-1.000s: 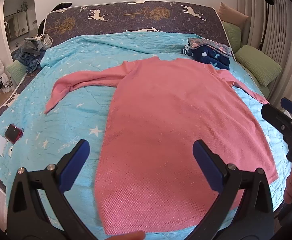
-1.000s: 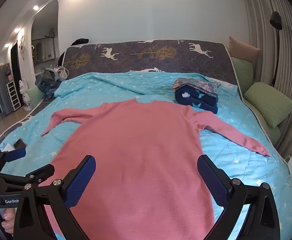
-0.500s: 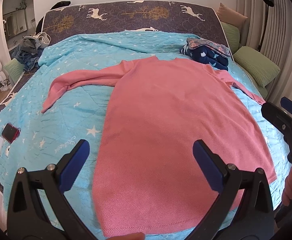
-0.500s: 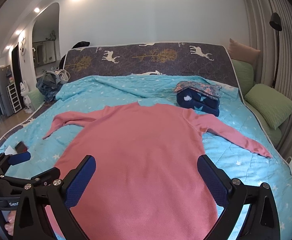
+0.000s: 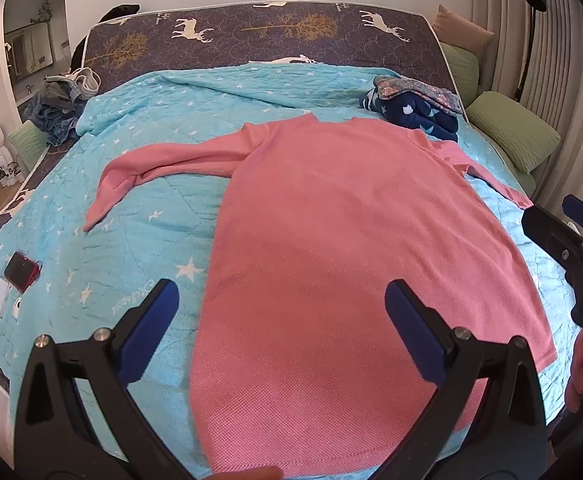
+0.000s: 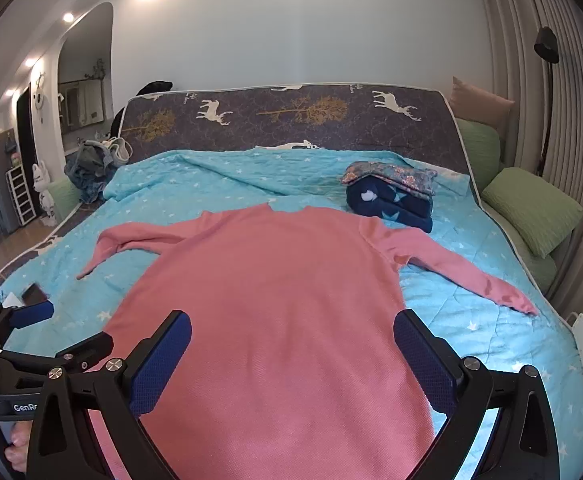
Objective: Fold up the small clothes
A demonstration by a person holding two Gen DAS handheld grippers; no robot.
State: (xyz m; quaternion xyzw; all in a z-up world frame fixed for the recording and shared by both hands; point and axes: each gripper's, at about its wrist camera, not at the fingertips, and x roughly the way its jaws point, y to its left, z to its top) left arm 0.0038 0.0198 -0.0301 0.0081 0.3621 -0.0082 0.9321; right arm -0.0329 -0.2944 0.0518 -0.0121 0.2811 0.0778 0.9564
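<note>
Both tongs, left tongs point(image 5: 281, 322) and right tongs point(image 6: 293, 356), gape wide and empty above the pink sweater point(image 5: 343, 240).

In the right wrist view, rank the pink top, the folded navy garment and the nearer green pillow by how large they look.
1. pink top, by far.
2 and 3. nearer green pillow and folded navy garment look about alike; too close to rank.

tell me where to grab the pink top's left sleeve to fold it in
Pinch the left sleeve near its cuff, coming from the bed's left side with the left gripper. It lies bent and loose on the blue quilt, apart from the body, so the end lifts freely.
</note>
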